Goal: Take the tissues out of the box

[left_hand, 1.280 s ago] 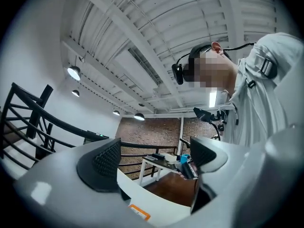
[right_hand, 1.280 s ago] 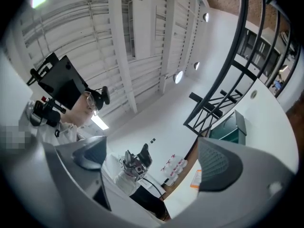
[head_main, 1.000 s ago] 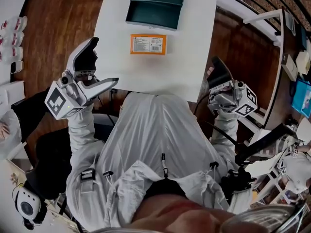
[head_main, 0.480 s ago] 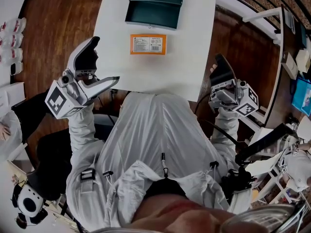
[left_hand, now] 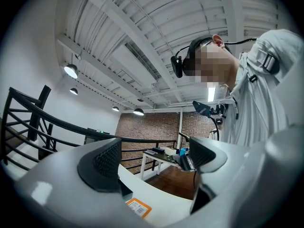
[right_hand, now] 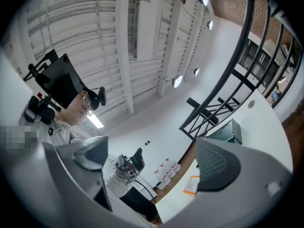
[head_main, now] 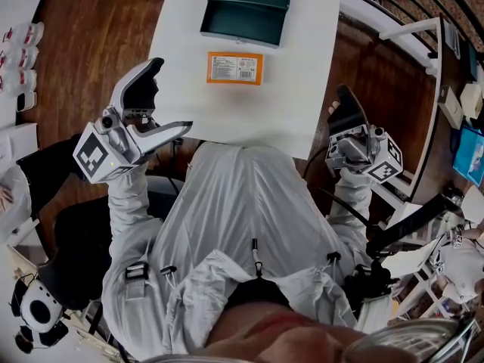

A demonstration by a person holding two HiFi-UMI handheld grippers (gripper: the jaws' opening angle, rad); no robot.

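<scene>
On white table (head_main: 249, 116), flat rectangular orange packet (head_main: 235, 68)

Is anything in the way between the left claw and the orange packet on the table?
Nothing visible. Only bare white table lies between the left claw, its jaws closing with nothing between them, and the orange packet. The green box sits beyond the packet.

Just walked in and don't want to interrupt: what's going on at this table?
A person in a white suit holds a two-jaw gripper in each hand, both raised at the near edge of the white table. The left gripper has its jaws closing with nothing between them; the right gripper is open and empty. A dark green box and an orange packet lie untouched on the table.
</scene>
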